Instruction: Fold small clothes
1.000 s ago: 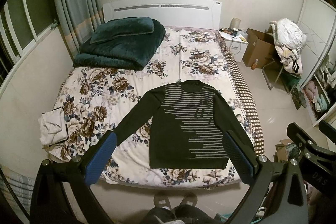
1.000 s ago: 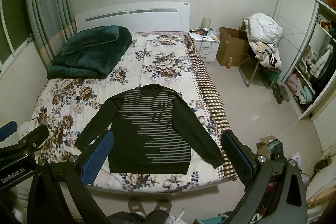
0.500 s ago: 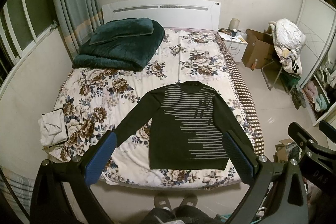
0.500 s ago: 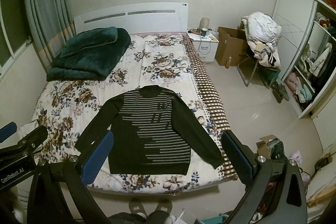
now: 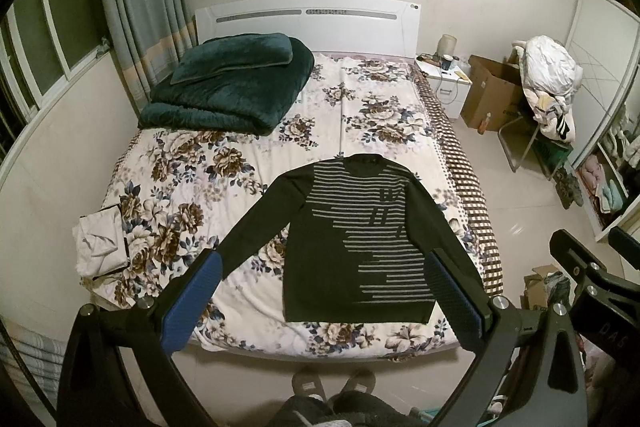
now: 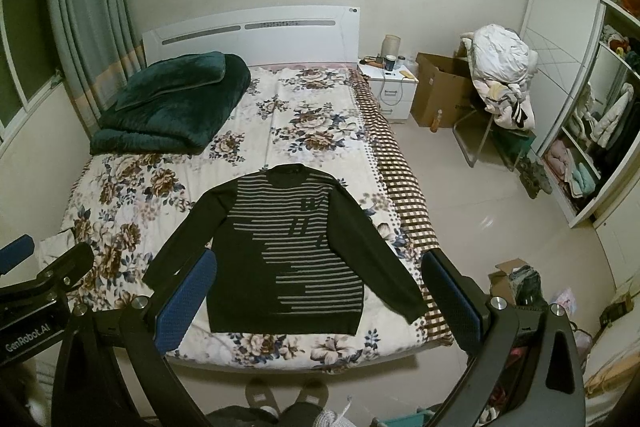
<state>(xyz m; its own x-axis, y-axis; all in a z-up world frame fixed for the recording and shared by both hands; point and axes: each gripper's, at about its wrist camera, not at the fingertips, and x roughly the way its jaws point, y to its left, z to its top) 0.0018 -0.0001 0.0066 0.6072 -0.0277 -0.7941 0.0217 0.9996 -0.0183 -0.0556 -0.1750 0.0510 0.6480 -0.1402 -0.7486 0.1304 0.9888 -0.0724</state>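
A dark long-sleeved sweater with grey stripes (image 5: 352, 239) lies flat, face up, sleeves spread, near the foot of a bed with a floral sheet (image 5: 192, 179). It also shows in the right wrist view (image 6: 288, 247). My left gripper (image 5: 320, 291) is open and empty, held high above the foot of the bed, apart from the sweater. My right gripper (image 6: 316, 291) is open and empty at a similar height, to the right of the left one. Each gripper's body shows at the edge of the other's view.
A folded dark green blanket (image 5: 228, 91) lies at the bed's head on the left. A folded pale garment (image 5: 100, 243) sits at the bed's left edge. A nightstand (image 6: 392, 87), a cardboard box (image 6: 440, 91), a chair piled with clothes (image 6: 500, 79) and shelves (image 6: 592, 131) stand on the right.
Both views have shifted very slightly; the grippers stay open and the sweater has not moved.
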